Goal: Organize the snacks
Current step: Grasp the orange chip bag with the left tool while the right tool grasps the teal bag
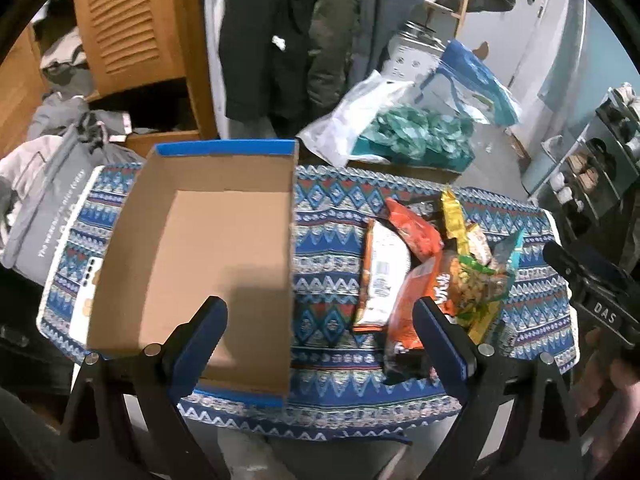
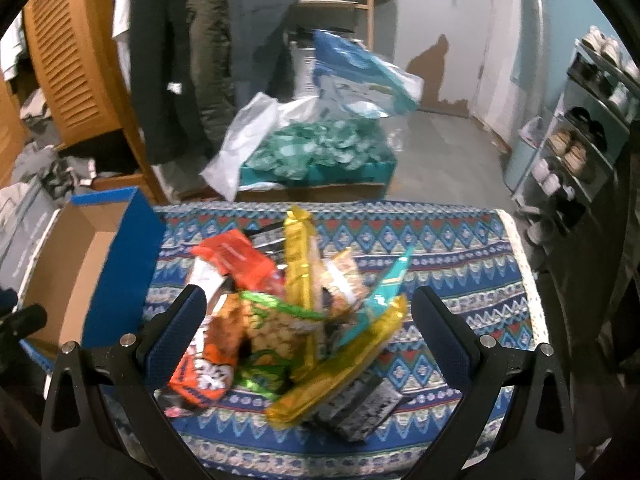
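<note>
Louvred wooden wardrobe (image 1: 132, 24) left; dark coats (image 1: 280, 32) hanging; shoe rack (image 2: 592, 120) right; pale blue wall (image 2: 548, 40).

Domestic room: hanging coats (image 1: 276, 36), louvred wooden wardrobe (image 1: 132, 28), shoe rack (image 2: 580, 136), cloth-covered table (image 2: 460, 248)

Both wrist cams look down, close; share box (image 1: 192, 248), slightly blurred snacks (image 2: 296, 320).
</note>
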{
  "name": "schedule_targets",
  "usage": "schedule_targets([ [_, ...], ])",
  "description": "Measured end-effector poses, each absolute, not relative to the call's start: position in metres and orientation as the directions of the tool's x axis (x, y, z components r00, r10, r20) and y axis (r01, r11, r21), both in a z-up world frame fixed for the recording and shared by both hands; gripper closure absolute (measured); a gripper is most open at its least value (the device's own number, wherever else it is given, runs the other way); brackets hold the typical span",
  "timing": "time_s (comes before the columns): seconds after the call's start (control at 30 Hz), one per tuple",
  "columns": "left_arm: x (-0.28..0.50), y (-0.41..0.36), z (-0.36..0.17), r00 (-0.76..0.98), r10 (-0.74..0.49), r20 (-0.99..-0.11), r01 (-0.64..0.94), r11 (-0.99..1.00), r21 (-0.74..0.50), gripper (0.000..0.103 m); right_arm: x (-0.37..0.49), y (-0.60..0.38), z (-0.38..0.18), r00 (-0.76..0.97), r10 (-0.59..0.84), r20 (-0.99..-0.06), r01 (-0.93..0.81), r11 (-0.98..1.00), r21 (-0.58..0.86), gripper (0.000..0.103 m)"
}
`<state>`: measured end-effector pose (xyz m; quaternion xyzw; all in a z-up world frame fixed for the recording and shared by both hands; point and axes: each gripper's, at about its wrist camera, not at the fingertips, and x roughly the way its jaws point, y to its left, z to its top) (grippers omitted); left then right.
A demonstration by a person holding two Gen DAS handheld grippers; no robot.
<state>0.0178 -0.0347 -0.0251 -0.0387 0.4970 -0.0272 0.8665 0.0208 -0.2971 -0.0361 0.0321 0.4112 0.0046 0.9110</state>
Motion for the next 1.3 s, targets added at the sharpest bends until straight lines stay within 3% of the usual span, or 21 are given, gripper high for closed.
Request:
schedule_targets([
  [0.5, 0.052, -0.091, -0.036, 0.413, -0.134, -0.901, 0.121, 0.988, -0.092, 0.008, 0.061, -0.362, -0.063, 0.539, 0.065, -0.840, 0.141, 0.976, 0.166, 0.003],
  [0.8, 0.080, -0.117, -0.058, 0.351, -0.190, -0.917, 0.108, 0.981, -0.161, 0.008, 0.084, -0.373, -0.088, 0.471, 0.096, -0.877, 0.194, 0.958, 0.210, 0.003],
  [1.3, 0.081, -0.149, -0.115, 0.239, -0.166, -0.957, 0.182, 0.976, -0.123, 0.008, 0.108, -0.381, -0.155, 0.340, 0.111, -0.934, 0.263, 0.942, 0.208, 0.014],
])
